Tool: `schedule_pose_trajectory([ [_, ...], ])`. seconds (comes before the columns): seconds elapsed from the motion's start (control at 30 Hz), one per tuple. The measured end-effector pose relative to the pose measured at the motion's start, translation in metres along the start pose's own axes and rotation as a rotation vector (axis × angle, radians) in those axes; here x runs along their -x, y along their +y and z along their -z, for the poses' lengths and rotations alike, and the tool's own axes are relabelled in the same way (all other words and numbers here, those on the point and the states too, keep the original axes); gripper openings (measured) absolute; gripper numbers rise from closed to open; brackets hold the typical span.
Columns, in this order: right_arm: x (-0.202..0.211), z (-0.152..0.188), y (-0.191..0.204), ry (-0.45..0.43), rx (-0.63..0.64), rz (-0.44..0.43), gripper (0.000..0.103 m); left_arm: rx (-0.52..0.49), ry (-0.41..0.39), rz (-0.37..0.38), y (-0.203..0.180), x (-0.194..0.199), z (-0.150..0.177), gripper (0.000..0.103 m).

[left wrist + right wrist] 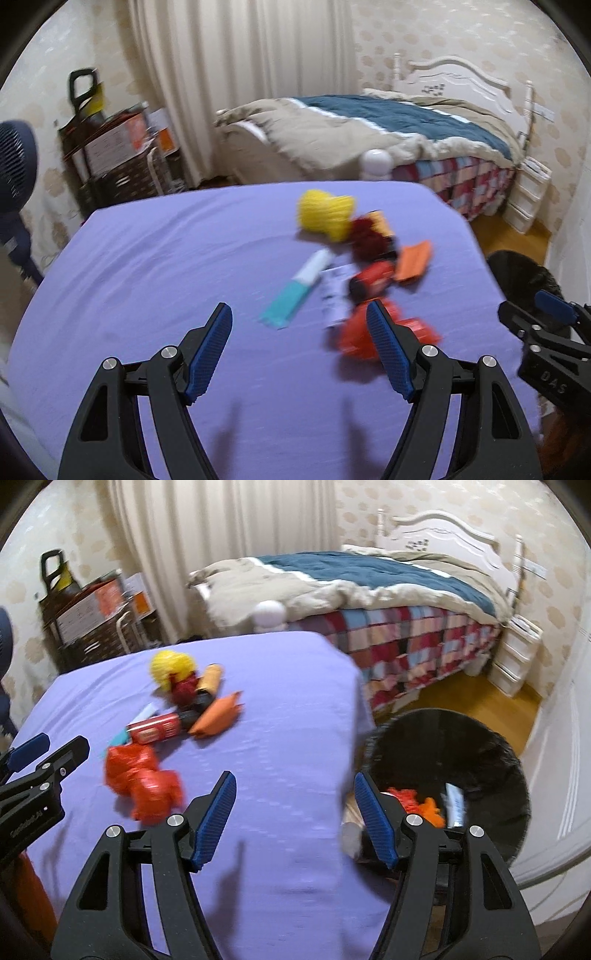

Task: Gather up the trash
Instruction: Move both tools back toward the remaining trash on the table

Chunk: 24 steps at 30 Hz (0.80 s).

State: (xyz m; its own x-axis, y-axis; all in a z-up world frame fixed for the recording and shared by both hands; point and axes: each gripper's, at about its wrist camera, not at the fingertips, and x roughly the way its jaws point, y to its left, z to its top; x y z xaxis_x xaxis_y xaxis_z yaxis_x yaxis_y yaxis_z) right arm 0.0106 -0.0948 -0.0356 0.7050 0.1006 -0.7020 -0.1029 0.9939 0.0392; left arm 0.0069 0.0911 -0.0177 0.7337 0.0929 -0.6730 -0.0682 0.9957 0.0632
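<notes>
Both grippers hang empty over the purple-covered table, trash only partly collected.

The left gripper (299,350) and right gripper (293,816) stand wide open, nothing between the pads. Nearest lies a crumpled red wrapper (142,784); farther off, a red packet (157,731), orange pouch (218,716), teal-and-white tube (295,288), paper slip (334,295) and yellow mesh (171,670) remain. The black bin (480,746), right of the table (277,701), already holds orange scraps.

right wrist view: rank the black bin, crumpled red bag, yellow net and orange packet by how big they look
1. black bin, clearly largest, though nearest the camera
2. crumpled red bag
3. yellow net and orange packet look alike; the net lies farther off, so I won't rank them
</notes>
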Motion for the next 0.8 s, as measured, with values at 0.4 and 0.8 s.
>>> schedule_pose_trajectory([
  [0.4,-0.009,-0.002,0.066,0.023,0.113,-0.102,0.065,0.101,0.047,-0.124,0.077,-0.012,0.017,0.073],
  [0.8,-0.03,-0.002,0.101,0.076,0.183,-0.15,0.066,0.137,0.083,-0.134,0.095,-0.021,0.026,0.073],
])
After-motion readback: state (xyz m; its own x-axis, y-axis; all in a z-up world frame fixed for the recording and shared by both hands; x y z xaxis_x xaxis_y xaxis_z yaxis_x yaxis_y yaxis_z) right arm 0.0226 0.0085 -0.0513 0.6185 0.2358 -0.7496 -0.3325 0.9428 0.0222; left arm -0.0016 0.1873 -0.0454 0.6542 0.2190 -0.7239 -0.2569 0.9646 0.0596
